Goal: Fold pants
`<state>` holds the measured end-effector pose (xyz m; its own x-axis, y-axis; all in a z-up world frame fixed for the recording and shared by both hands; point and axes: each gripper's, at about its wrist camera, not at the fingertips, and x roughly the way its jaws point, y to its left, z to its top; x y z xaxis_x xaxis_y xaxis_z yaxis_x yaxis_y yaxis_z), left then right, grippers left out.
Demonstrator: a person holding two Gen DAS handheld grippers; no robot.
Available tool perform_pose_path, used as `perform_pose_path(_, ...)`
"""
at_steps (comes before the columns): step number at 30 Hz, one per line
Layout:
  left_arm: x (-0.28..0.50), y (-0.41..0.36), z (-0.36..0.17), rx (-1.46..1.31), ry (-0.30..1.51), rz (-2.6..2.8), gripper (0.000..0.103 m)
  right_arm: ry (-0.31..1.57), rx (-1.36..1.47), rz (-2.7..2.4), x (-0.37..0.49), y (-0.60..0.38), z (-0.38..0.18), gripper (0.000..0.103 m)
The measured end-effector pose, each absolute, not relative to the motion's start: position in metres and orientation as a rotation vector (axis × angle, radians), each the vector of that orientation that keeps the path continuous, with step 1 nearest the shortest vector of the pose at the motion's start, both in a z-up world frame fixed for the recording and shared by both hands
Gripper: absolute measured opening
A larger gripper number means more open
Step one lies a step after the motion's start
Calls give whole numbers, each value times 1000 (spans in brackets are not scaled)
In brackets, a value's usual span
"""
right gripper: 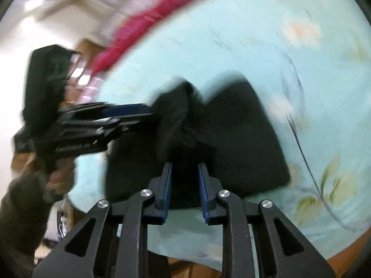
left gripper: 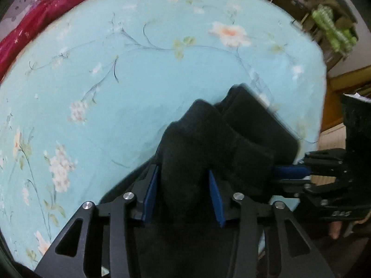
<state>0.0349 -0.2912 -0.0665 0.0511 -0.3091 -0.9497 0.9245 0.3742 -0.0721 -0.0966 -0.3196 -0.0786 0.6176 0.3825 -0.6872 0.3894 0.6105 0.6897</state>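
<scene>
The black pants are bunched in folds over the light blue floral bed sheet. My left gripper is shut on a thick fold of the pants, which fills the gap between its blue pads. My right gripper reaches in from the right in the left wrist view and grips the pants' right edge. In the right wrist view the pants sit between my right gripper's blue pads, and the left gripper grips them from the left. The view is blurred.
A red blanket lies at the bed's far left edge. A shelf with clutter and green items stands beyond the bed's right corner. Wooden floor shows past the bed edge.
</scene>
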Motion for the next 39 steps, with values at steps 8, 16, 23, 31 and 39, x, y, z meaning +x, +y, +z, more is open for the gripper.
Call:
perform_pose_path(8,20,-267,-36,675,1049,-914,70,822,1101,20,-124,-333,-75,56)
perform_pose_path(16,3,-237,-14,672,911,-769,70,814,995,-46,-133,-306,-57,73)
perform_pose_path(23,4,-223,-8,665,885,-746,70,801,980,-78,-127,-305,-50,75)
perform_pose_path(31,37,-218,-4,599,955,-740,70,715,942,-24,-122,-305,-39,75)
perform_pose_path(39,72,-241,-13,505,1112,-750,72,810,851,-49,-87,-291,-53,74)
